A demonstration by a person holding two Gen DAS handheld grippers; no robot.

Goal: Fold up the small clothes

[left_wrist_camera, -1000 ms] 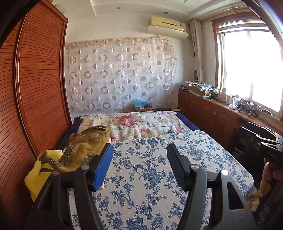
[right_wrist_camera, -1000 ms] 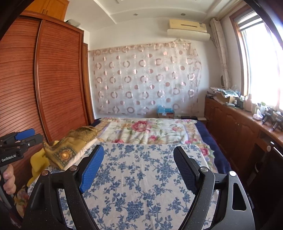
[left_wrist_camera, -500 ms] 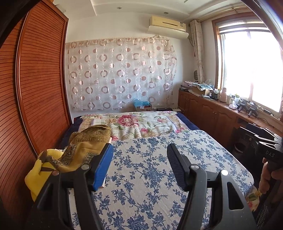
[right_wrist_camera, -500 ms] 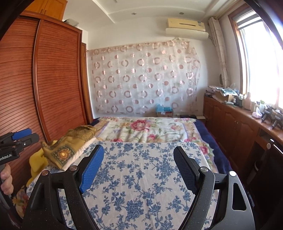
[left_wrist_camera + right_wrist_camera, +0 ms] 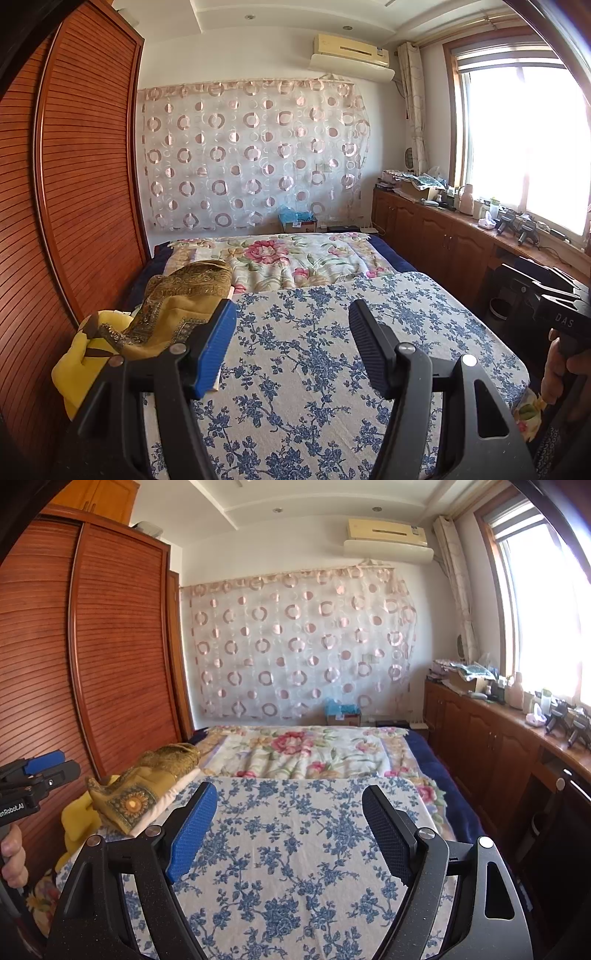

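Note:
A pile of clothes lies at the left edge of the bed: a gold patterned garment (image 5: 177,306) on top of a yellow one (image 5: 74,373). The same pile shows in the right wrist view, the gold garment (image 5: 144,790) over the yellow one (image 5: 75,819). My left gripper (image 5: 291,336) is open and empty, held above the blue-flowered cloth (image 5: 314,354), just right of the pile. My right gripper (image 5: 288,819) is open and empty above the same cloth (image 5: 295,849), further right of the pile.
A floral quilt (image 5: 288,258) covers the far half of the bed. A wooden wardrobe (image 5: 74,184) stands close on the left. Wooden cabinets (image 5: 450,247) with clutter run along the right under the window. Each hand-held gripper shows at the other view's edge.
Both grippers stay open and nearly still. The right wrist view has shifted slightly, so the clothes pile sits a little lower and further left.

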